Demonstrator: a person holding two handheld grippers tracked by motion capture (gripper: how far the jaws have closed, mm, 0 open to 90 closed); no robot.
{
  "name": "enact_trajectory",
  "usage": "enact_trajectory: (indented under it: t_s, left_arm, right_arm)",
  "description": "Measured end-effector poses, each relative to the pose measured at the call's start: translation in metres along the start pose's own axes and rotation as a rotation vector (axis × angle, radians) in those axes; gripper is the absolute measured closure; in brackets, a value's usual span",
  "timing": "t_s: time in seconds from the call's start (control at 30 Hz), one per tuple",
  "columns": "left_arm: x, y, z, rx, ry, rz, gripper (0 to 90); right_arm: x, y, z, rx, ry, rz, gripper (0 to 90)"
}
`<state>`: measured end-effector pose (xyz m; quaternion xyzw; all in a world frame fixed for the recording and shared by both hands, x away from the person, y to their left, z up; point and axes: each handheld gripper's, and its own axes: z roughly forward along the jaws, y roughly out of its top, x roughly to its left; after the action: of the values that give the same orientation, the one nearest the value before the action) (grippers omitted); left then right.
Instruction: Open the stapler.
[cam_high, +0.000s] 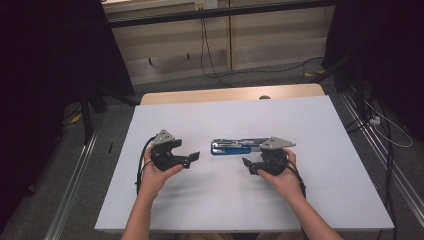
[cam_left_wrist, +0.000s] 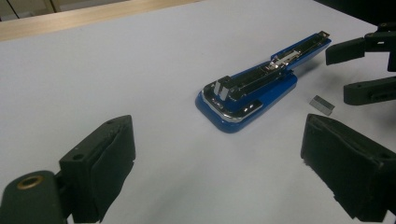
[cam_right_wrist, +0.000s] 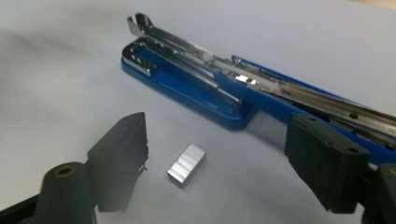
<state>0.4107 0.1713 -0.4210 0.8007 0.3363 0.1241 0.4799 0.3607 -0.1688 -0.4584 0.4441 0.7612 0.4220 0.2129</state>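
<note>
Grippers two, left (cam_high: 194, 156) and right (cam_high: 247, 164), jaws wide; one opened stapler (cam_left_wrist: 252, 93), one staple block (cam_right_wrist: 187, 164)

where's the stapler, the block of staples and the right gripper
blue stapler (cam_left_wrist: 247, 95), left gripper view, on its blue base
block of staples (cam_right_wrist: 187, 164), right gripper view, on its top face
right gripper (cam_right_wrist: 217, 161), right gripper view, midway between its open fingers

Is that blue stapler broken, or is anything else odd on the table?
Not visibly broken, but the stapler lies folded wide open on the white table, its metal staple channel exposed. A small loose block of staples sits on the table beside it, in front of the open right hand-held gripper. Nothing looks spilled or damaged.
</note>
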Motion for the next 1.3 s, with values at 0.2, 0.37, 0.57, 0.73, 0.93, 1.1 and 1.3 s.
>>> enact_trajectory:
  t_s: [0.2,0.37,0.57,0.73,0.93,1.1,1.3]
  left_arm:
    - [0.000,-0.002,-0.001,0.007,0.006,-0.001,9.6]
    - [0.002,-0.002,0.000,0.016,0.011,0.015,9.6]
    - [0.004,-0.002,-0.002,0.002,0.019,0.007,9.6]
    - [0.004,-0.003,-0.003,0.008,0.014,0.002,9.5]
    - [0.006,-0.002,-0.006,0.007,0.024,0.003,9.5]
    - [0.006,-0.003,-0.006,0.005,0.027,0.003,9.6]
    - [0.006,-0.003,-0.005,0.007,0.026,0.007,9.7]
  right_arm:
    - [0.004,-0.003,0.002,0.048,0.012,-0.007,38.7]
    - [0.009,-0.006,0.005,0.077,0.000,-0.023,48.2]
    - [0.010,-0.008,0.006,0.090,0.007,-0.040,55.1]
    - [0.013,-0.008,0.006,0.101,0.016,-0.052,61.8]
    - [0.015,-0.007,0.008,0.115,0.015,-0.059,64.5]
    - [0.015,-0.007,0.008,0.116,0.013,-0.056,68.7]
    - [0.012,-0.007,0.008,0.118,0.025,-0.048,75.4]
